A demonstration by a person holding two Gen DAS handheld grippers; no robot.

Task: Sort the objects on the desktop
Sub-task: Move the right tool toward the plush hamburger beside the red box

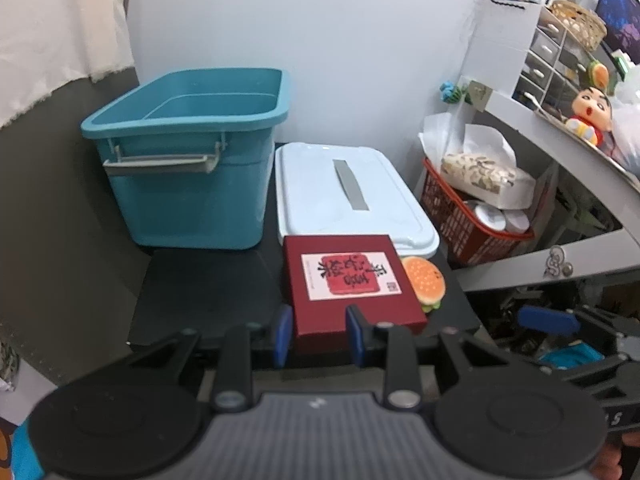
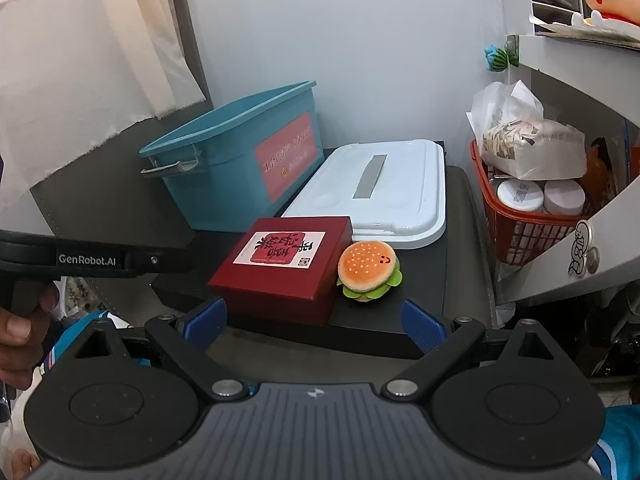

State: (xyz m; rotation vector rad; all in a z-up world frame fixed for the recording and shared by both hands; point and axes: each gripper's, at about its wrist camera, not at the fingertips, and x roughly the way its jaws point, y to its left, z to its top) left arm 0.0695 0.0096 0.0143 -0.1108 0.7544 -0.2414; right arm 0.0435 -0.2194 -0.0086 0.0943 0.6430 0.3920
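Note:
A dark red box [image 1: 352, 286] with a red-and-white label lies on the black desk [image 1: 208, 292], in front of a white lid [image 1: 348, 192]. A plush hamburger [image 1: 425, 282] sits at the box's right side. An empty teal bin [image 1: 192, 168] stands at the back left. My left gripper [image 1: 320, 330] is narrowly open, its blue fingertips either side of the box's near corner. In the right wrist view my right gripper [image 2: 316, 320] is wide open, short of the box [image 2: 280, 268] and the hamburger [image 2: 368, 270]. The teal bin [image 2: 240, 160] and the lid [image 2: 380, 192] lie behind.
A red basket [image 2: 520, 224] with jars and a tissue pack stands at the right under a grey shelf [image 2: 580, 84]. A cartoon doll [image 1: 590, 114] sits on that shelf. A curtain [image 2: 80, 60] hangs at the left. The left gripper's body [image 2: 84, 260] shows at the left edge.

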